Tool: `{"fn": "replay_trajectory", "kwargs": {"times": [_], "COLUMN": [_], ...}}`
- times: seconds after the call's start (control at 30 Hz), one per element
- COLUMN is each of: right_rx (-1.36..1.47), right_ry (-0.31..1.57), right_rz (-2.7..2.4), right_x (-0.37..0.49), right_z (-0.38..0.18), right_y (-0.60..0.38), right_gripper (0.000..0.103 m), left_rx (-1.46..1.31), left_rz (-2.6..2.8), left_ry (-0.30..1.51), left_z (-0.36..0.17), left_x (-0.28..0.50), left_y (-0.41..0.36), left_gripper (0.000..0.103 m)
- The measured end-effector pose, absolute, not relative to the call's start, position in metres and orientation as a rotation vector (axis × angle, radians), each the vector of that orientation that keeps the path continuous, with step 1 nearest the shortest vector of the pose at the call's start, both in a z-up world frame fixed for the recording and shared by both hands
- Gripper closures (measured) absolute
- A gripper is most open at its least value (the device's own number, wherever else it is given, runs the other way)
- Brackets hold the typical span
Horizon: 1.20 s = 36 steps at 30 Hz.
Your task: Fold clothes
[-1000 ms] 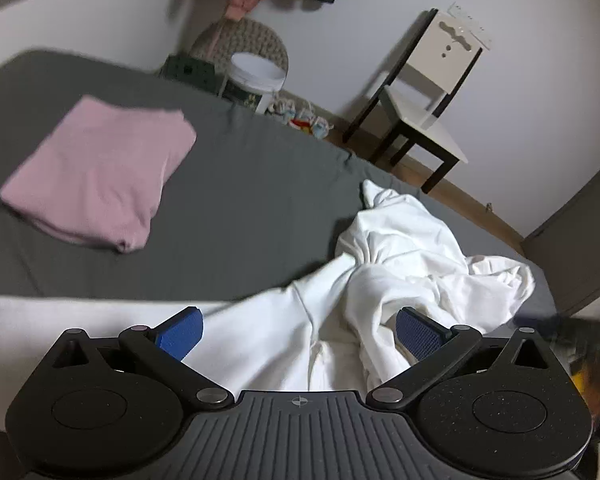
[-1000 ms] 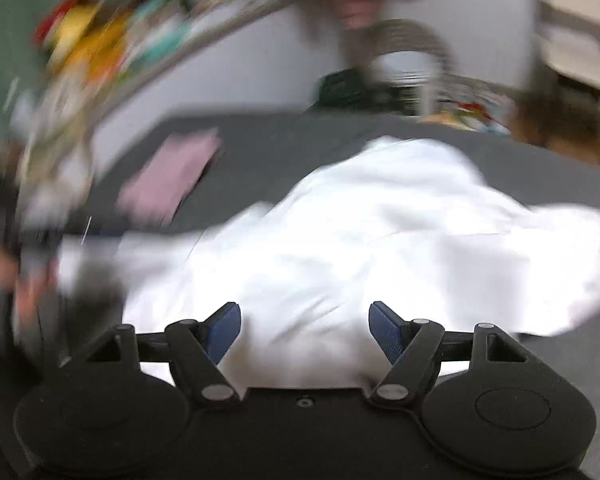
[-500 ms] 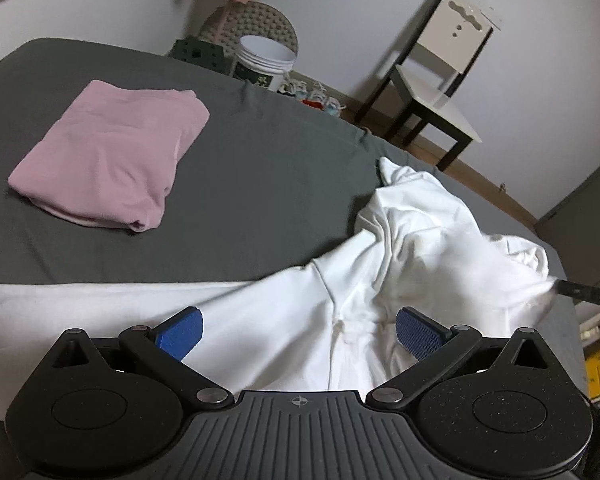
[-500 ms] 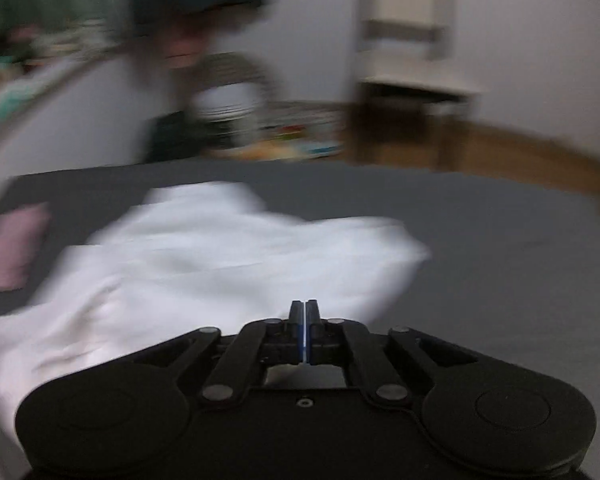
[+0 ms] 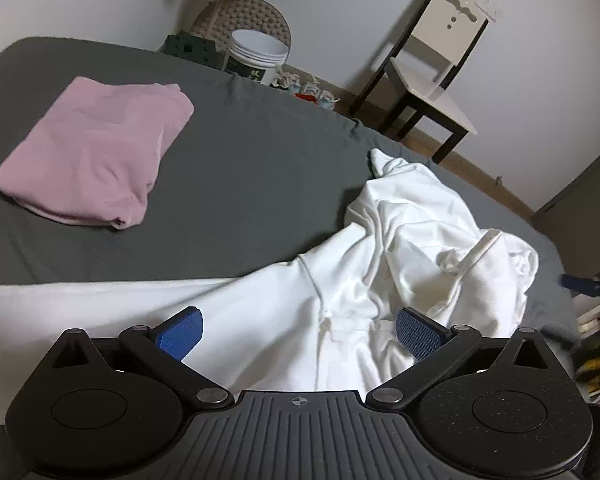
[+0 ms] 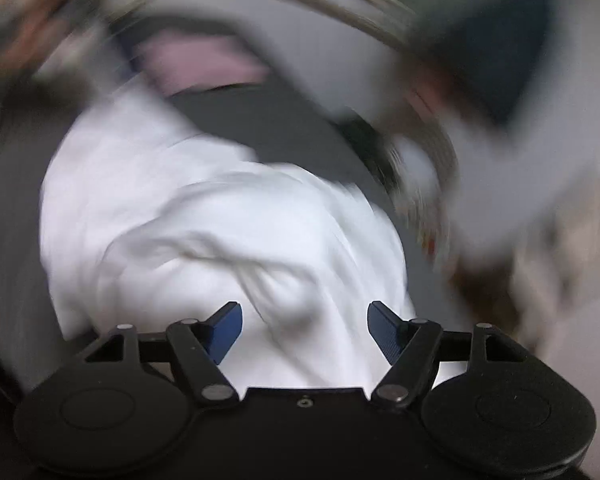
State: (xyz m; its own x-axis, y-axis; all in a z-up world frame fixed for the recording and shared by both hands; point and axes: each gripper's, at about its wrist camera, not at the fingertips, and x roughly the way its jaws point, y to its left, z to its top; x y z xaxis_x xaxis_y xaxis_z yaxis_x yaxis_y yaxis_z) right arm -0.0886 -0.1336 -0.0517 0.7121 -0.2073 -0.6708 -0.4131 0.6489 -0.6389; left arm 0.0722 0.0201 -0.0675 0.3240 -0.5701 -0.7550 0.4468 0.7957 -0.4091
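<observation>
A crumpled white garment [image 5: 400, 264] lies on the dark grey bed [image 5: 252, 168], one sleeve stretching left along the near edge. My left gripper [image 5: 298, 330] hovers open just above its near part, blue pads spread, nothing between them. A folded pink garment [image 5: 96, 152] rests at the far left. In the blurred right wrist view the white garment [image 6: 220, 240] fills the middle, and my right gripper [image 6: 304, 330] stands open over it, holding nothing. The pink garment [image 6: 200, 60] shows behind. The right gripper's blue tip [image 5: 580, 283] appears at the left view's right edge.
Beyond the bed stand a white-and-black chair [image 5: 428, 80], a white bucket [image 5: 258, 56], a dark box [image 5: 192, 49] and small shoes [image 5: 312, 90] on the floor. Bare grey sheet lies between the two garments. The bed's right edge drops off near clutter [image 5: 596, 360].
My right gripper was shut half a second ago and is now open, swinging fast over the white garment. The left gripper stayed open and barely moved.
</observation>
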Motion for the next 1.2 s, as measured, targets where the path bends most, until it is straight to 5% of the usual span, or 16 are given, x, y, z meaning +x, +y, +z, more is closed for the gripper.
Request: {"fn": "replay_trajectory", "kwargs": {"times": [0.1, 0.2, 0.27, 0.3, 0.33, 0.7, 0.9, 1.2], "right_rx": [-1.411, -1.595, -1.534, -1.503, -1.433, -0.191, 0.078, 0.230], "right_ry": [0.647, 0.548, 0.588, 0.608, 0.619, 0.517, 0.615, 0.695], "right_rz": [0.249, 0.315, 0.311, 0.309, 0.283, -0.646, -1.100, -1.224], "right_x": [-0.095, -0.092, -0.080, -0.074, -0.068, -0.131, -0.217, -0.261], "right_z": [-0.100, -0.128, -0.127, -0.126, -0.118, 0.080, 0.045, -0.018], "right_y": [-0.084, -0.065, -0.060, -0.057, -0.059, -0.284, -0.403, -0.437], "right_gripper": [0.030, 0.031, 0.056, 0.086, 0.095, 0.096, 0.097, 0.097], "left_rx": [-0.154, -0.150, -0.149, -0.149, -0.149, -0.182, -0.125, 0.052], "left_rz": [-0.679, -0.689, -0.693, -0.695, -0.698, -0.690, -0.751, -0.850], "left_ry": [1.052, 1.057, 1.062, 1.066, 1.068, 1.034, 1.017, 1.000], "left_z": [-0.069, -0.070, -0.072, -0.072, -0.073, -0.061, -0.057, -0.059], "left_x": [0.070, 0.070, 0.071, 0.071, 0.071, 0.072, 0.064, 0.044], "left_y": [0.022, 0.021, 0.019, 0.019, 0.019, 0.030, 0.018, -0.007], "left_gripper": [0.000, 0.000, 0.000, 0.000, 0.000, 0.000, 0.000, 0.000]}}
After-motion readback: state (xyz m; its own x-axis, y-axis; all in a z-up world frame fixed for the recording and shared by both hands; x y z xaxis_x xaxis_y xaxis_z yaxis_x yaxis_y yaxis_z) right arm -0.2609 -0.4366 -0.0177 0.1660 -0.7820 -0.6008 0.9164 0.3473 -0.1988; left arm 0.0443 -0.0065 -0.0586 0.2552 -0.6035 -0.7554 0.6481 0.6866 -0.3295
